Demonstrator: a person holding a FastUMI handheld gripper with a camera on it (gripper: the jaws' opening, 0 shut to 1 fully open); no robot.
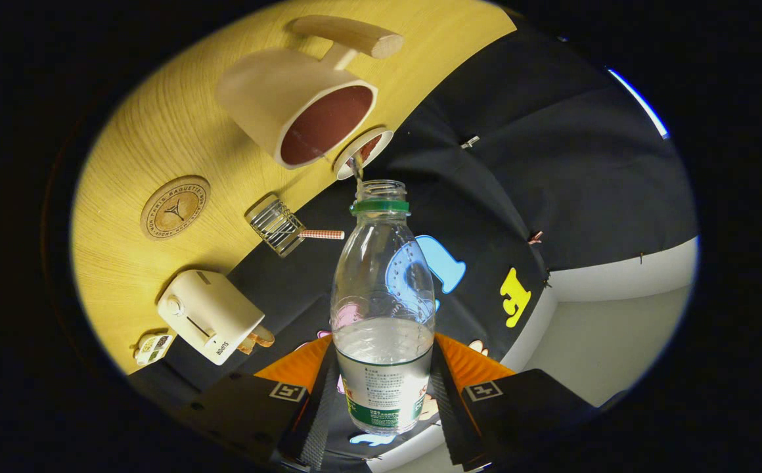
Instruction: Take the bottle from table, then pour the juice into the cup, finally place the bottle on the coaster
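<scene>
Gripper (384, 394) clamped on 1 bottle (383, 309), tilted w/ mouth by 1 cup (302, 105); 1 coaster (175, 207) on table (157, 131).

bottle (382, 309) base hidden between gripper (384, 394) fingers, label unreadable

Fisheye camera riding on the hand-held gripper (381, 401), tilted sideways, looking forward along its fingers, close above the tabletop (157, 131) edge.

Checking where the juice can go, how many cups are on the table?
2: a large cream cup with a wooden handle, and a small white cup beside it, just beyond the clear plastic bottle clamped in the claw.
</scene>
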